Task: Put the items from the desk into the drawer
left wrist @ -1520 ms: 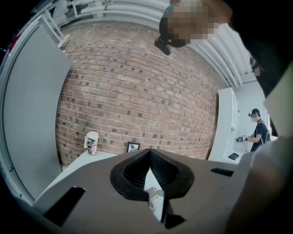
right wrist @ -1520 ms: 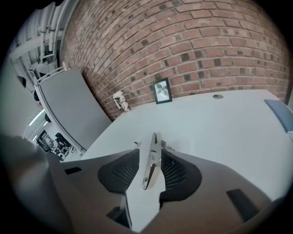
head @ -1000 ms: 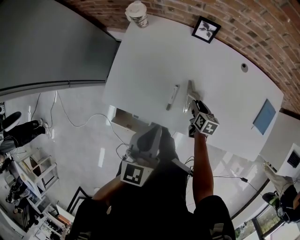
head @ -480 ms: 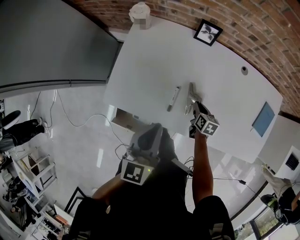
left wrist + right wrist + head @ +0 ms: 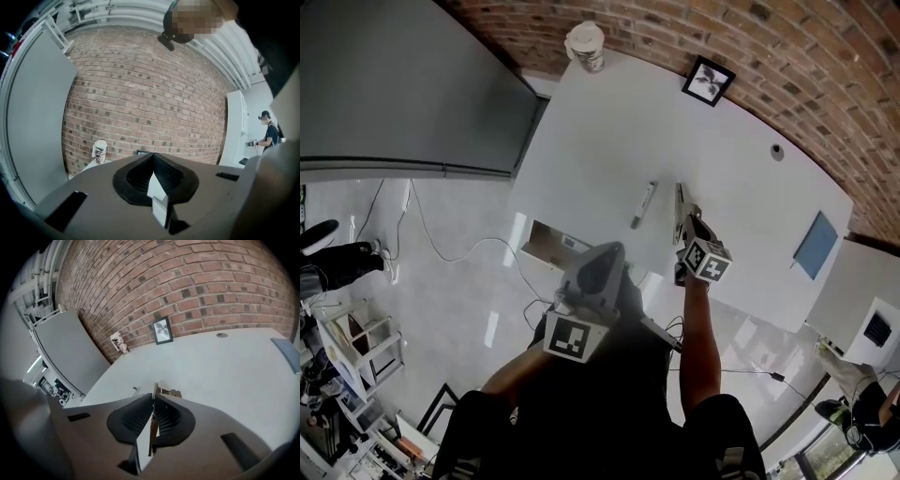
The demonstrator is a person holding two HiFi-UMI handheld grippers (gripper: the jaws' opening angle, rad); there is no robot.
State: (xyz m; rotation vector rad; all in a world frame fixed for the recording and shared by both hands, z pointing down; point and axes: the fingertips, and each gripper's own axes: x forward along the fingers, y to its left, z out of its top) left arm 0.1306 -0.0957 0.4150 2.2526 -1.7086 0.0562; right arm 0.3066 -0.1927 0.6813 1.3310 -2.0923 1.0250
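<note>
Your R gripper (image 5: 153,398) has just been closing its fingers; they're now clamped on a thin flat brownish item (image 5: 679,204), held edge-on over the worktop (image 5: 741,187), approx mid, by its near edge. A pen (image 5: 643,203) lies just left of it, apart. Your L gripper (image 5: 153,157), fingers together w/ nothing between, hangs off the worktop, near the open drawer (image 5: 548,246) at near left.

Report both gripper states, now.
Left gripper: shut, nothing between its jaws.
Right gripper: jaws have just been closing, now shut on the thin flat item.
</note>
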